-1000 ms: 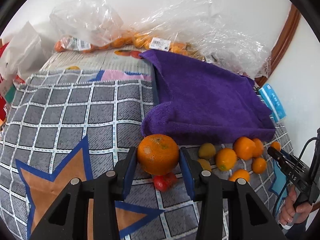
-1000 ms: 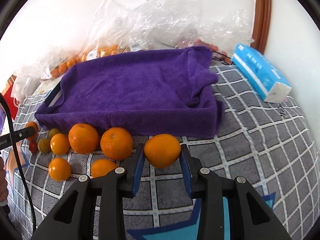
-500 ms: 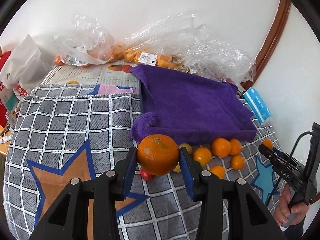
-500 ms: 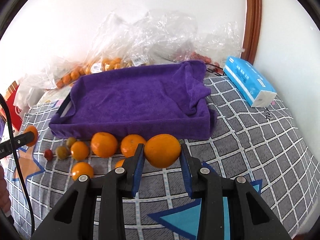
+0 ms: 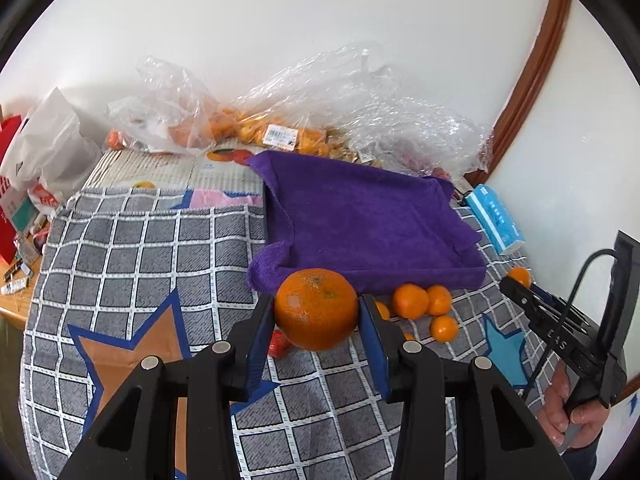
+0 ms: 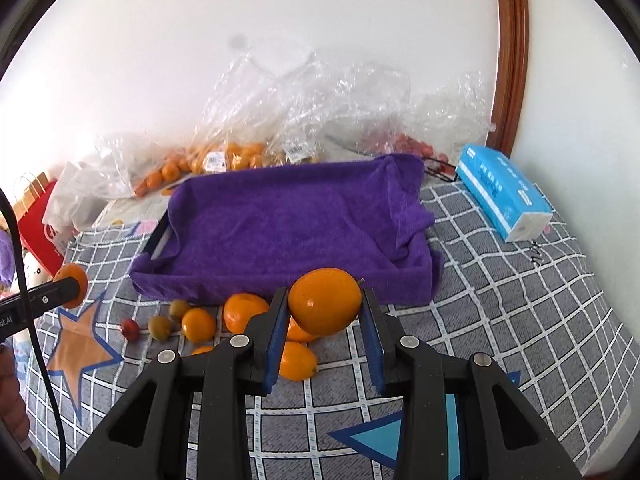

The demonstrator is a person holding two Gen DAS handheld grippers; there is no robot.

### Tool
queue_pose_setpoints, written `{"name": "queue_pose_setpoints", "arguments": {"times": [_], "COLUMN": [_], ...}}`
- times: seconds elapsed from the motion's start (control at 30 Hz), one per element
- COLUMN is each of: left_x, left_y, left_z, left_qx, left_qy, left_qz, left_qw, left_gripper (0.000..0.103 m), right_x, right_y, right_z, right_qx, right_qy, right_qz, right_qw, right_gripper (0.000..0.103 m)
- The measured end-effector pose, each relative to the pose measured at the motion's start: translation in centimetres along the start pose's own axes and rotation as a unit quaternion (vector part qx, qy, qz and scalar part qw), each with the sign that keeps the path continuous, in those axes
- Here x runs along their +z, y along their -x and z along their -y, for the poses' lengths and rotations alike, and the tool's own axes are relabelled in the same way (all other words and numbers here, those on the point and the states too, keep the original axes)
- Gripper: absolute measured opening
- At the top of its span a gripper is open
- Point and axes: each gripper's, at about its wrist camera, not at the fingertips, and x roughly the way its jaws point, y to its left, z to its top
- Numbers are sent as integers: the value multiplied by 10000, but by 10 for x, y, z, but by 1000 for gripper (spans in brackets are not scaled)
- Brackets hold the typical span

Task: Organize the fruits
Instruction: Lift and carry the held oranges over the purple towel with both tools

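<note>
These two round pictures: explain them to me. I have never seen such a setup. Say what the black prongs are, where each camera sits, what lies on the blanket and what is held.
No robot here: a person holds a two-finger clamp in each hand, and each clamp carries a wide-angle camera looking along its fingers.

In the left view, the left gripper is closed on a rough-skinned orange. In the right view, the right gripper is closed on a smoother orange fruit.

On the checked blanket sits a tray lined with a purple towel, with loose fruit in front. Plastic bags of fruit lie behind, and a blue tissue pack beside.
</note>
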Motion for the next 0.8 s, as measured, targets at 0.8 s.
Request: {"name": "queue_pose_setpoints", "arguments": {"times": [0.8], "left_x": [40], "left_y": [27], "left_z": [17], "left_qx": [109], "left_qy": [14], "left_qz": [398], "left_qw": [9991], "left_gripper": [40], "right_x": [39], "right_y": [32], "right_z": [-2], "right_qx": [130], "right_qy": [178], "right_qz": [344], "right_qw": [9992], "right_gripper": [35]}}
